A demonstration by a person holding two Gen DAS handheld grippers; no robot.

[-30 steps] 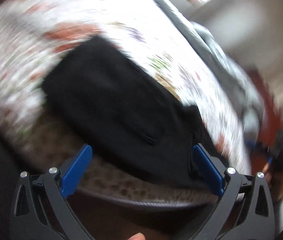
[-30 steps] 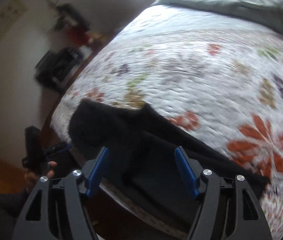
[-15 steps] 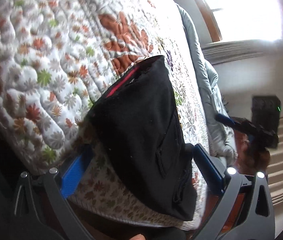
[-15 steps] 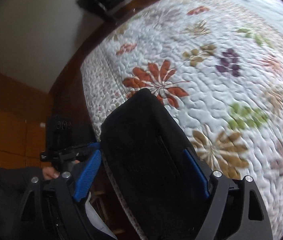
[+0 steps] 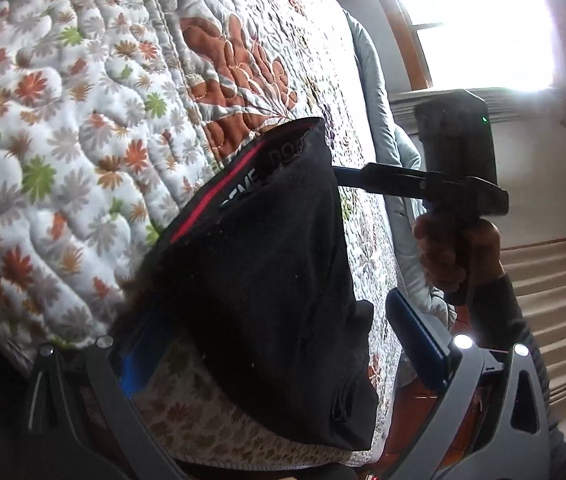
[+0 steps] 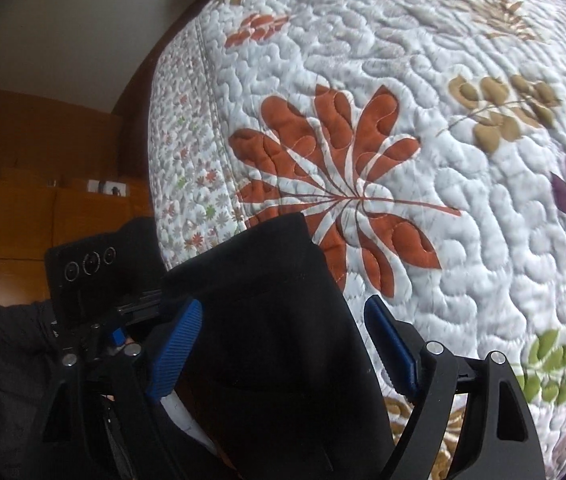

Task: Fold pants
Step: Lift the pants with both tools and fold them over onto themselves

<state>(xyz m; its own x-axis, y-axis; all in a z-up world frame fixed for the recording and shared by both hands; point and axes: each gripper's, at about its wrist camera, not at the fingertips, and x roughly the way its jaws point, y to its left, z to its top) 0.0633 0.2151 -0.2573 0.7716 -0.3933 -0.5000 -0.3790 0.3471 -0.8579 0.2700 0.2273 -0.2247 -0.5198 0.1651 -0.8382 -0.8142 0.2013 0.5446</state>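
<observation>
At the near edge of the white quilted bedspread with orange, green and purple leaf prints [image 5: 83,128], the folded black fabric pants [image 5: 259,280] lie as a compact bundle, part draped over the side of the bed. In your left wrist view the bundle runs from 12 o'clock down to 5 o'clock, its red-striped waistband [image 5: 219,204] along the upper left edge.

Your left gripper [image 5: 275,344] points down at a slant toward the bundle, its blue-padded fingers [image 5: 415,344] spread wide, one on either side of the cloth; the pads do not press it.

Your right gripper [image 6: 283,344] tips steeply downward over the same bundle. Its jaws have just been opening and now stand wide, the pants between them without being pinched. From the left view, your right hand [image 5: 455,256] grips its handle at 3 o'clock, dark sleeve [image 5: 499,312] below, the fingertips reaching to the far corner of the pants.

In the right wrist view the pants fill 6 o'clock, the large orange leaf print [image 6: 335,196] just beyond at 12 o'clock, and the other handheld unit sits at 9 o'clock.
</observation>
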